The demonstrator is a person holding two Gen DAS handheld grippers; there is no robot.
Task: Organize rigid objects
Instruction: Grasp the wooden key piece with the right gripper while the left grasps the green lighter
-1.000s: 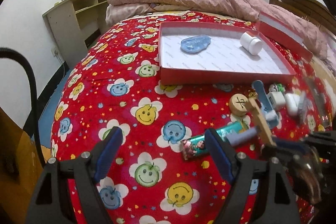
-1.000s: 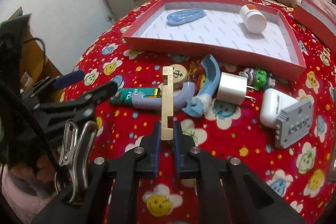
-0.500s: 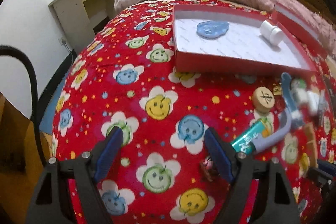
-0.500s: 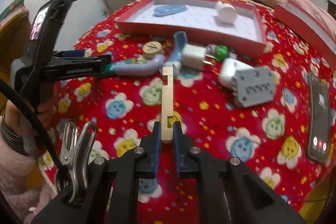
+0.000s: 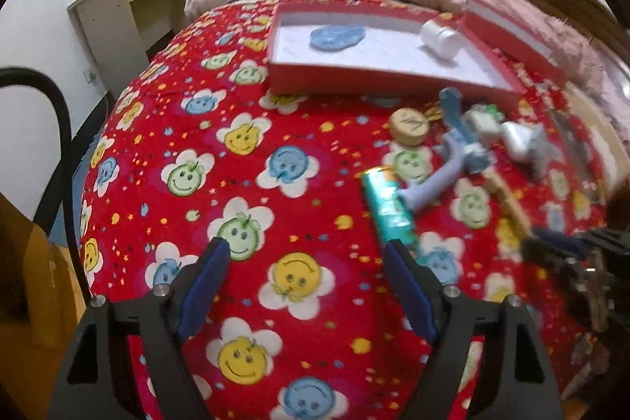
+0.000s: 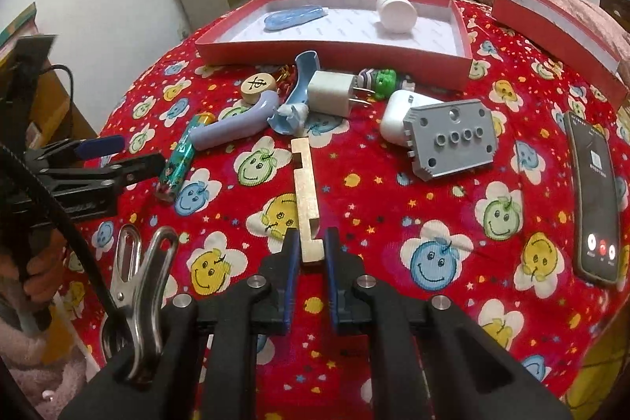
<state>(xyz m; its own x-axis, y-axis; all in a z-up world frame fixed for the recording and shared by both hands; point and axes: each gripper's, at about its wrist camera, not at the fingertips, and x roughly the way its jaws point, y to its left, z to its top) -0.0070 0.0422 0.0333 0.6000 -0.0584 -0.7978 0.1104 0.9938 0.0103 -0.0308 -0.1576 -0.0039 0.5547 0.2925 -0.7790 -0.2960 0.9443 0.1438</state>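
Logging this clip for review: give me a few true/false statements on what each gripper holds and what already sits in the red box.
1. The right gripper is shut on the notched wooden strip. True.
2. The left gripper grips the green tube. False: its jaws stand wide open and hold nothing; the tube lies on the bedspread by its right finger.
3. The red box holds a blue oval piece and a white bottle. True.
4. The phone lies inside the red box. False: it lies on the bedspread, far right in the right wrist view.
5. The white charger plug is already boxed. False: it lies outside, in front of the box.
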